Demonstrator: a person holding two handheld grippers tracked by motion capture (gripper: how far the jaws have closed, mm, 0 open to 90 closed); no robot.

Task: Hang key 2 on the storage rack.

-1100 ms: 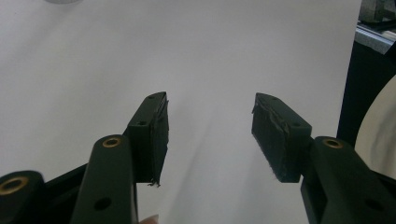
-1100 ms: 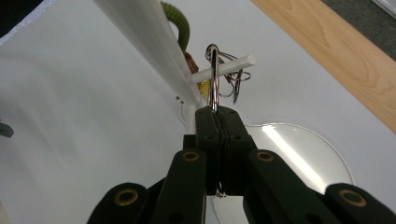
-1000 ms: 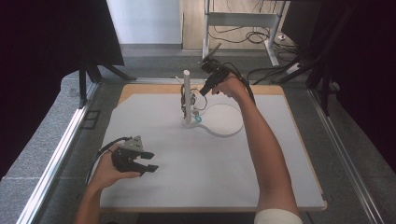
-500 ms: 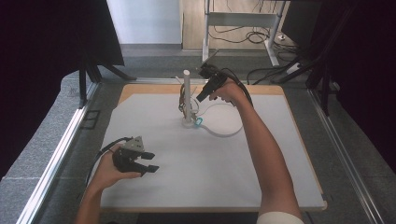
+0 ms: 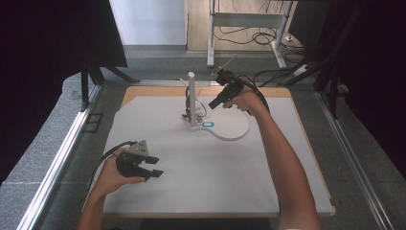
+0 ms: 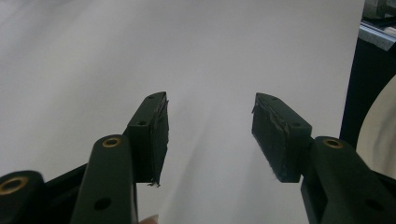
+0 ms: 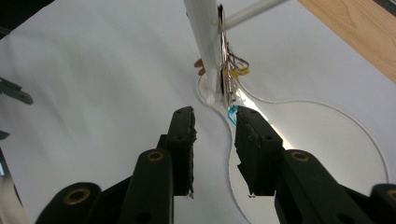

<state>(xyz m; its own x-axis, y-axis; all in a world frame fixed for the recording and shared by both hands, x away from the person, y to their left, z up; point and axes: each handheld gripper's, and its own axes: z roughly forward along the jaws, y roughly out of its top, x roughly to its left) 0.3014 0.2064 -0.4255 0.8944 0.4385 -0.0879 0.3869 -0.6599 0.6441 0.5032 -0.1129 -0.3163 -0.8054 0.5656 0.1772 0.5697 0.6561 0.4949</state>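
Right gripper [image 5: 214, 103] is up at the far side of the table, held above the white upright post [image 5: 191, 96] and its flat white stand base [image 5: 230, 127], jaws pointing down-left toward the post foot. In the right gripper view [image 7: 215, 140] its jaws are parted with a narrow gap and nothing between them, so released. Just past the jaw tips sits a small turquoise ring-shaped clip [image 7: 231, 113], lying on the base next to the post foot; in the high view it shows as a teal spot [image 5: 208, 125] on the base, just right of the post. A bunch of thin metal wire clips with a yellow piece [image 7: 231, 65] hangs against the post, above the turquoise one; I can't tell how they're attached. Left gripper [image 5: 152, 173] is well apart from all this, low over the near-left part of the white table cover [image 5: 201, 182], gripped in the left hand [image 5: 112, 175]. Left gripper view [image 6: 208, 135] shows its jaws spread wide, empty, over bare white sheet. Bare wooden table edge [image 7: 359, 37] is visible beyond the cover on the far side.
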